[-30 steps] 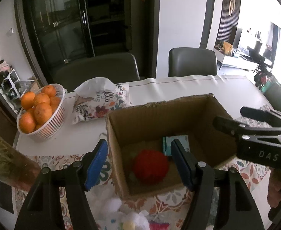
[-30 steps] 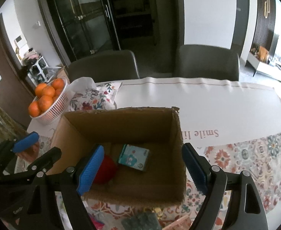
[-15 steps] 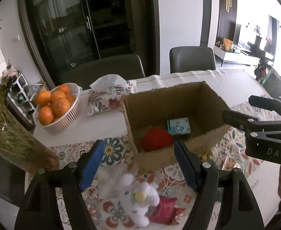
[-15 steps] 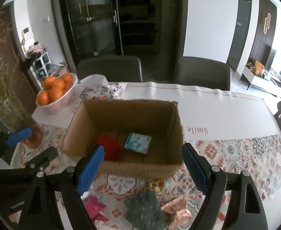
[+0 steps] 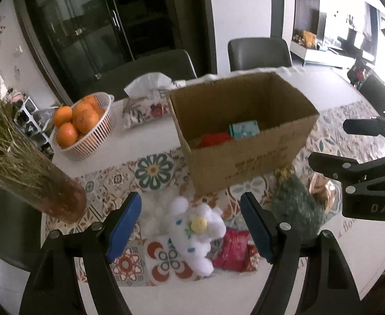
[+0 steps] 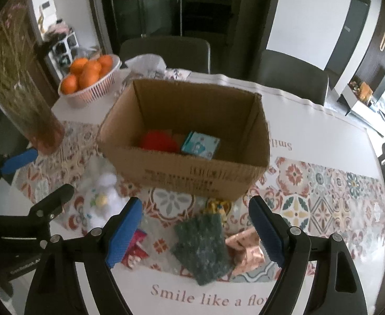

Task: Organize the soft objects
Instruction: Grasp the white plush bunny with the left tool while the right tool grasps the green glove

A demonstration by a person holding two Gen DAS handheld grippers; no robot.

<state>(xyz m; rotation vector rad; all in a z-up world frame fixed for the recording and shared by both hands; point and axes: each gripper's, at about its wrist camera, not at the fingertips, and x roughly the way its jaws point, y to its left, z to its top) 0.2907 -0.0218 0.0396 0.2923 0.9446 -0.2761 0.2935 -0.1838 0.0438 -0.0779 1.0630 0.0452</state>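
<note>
An open cardboard box (image 5: 247, 155) (image 6: 192, 176) stands mid-table and holds a red soft ball (image 6: 158, 140) and a small teal packet (image 6: 200, 145). In front of it lie a white plush toy (image 5: 195, 228) (image 6: 102, 202), a dark green knitted piece (image 6: 203, 246) (image 5: 294, 207), a red pouch (image 5: 231, 249) and a shiny copper packet (image 6: 247, 249). My left gripper (image 5: 191, 225) is open and empty above the plush. My right gripper (image 6: 195, 232) is open and empty above the green piece.
A white basket of oranges (image 5: 82, 126) and a floral tissue pouch (image 5: 145, 105) sit at the back left. A glass vase of dried grass (image 5: 35, 178) stands at the left edge. Chairs (image 6: 292, 76) line the far side.
Both grippers have pulled back and up from over the box. The soft items in front of the box have come into view beneath them.
</note>
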